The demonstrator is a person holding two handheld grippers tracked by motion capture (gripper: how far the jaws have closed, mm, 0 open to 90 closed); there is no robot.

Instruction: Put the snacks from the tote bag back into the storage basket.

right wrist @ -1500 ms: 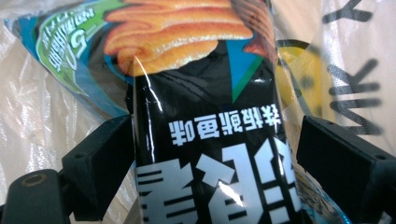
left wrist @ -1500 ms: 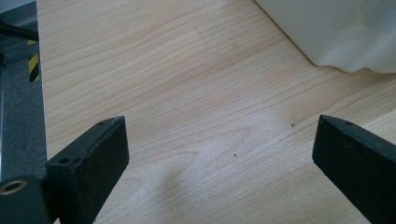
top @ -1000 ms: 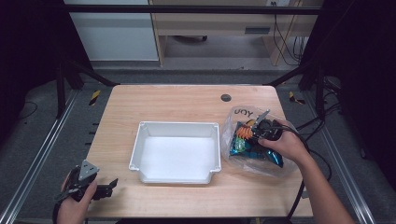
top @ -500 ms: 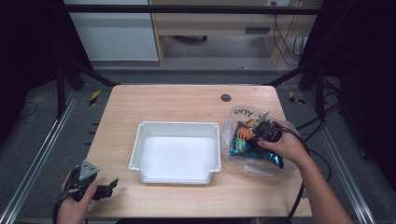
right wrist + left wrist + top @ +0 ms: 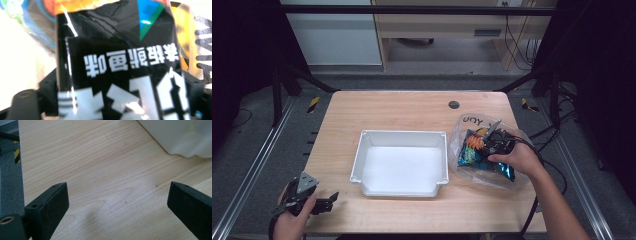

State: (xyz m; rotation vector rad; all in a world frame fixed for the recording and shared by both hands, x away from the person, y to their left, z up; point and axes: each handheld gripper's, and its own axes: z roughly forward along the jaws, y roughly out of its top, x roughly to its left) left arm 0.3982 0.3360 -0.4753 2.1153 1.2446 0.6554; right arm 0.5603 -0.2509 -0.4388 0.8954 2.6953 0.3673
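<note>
At the lower left of the high view the left gripper (image 5: 324,204) rests at the table (image 5: 402,107) edge, its jaws wide apart over bare wood. The white tray (image 5: 402,140) sits in the middle. At right, the right gripper (image 5: 488,141) reaches into the clear plastic bag (image 5: 469,122), where its jaws have just been closing around a black snack packet (image 5: 120,62) that stands between them.
</note>
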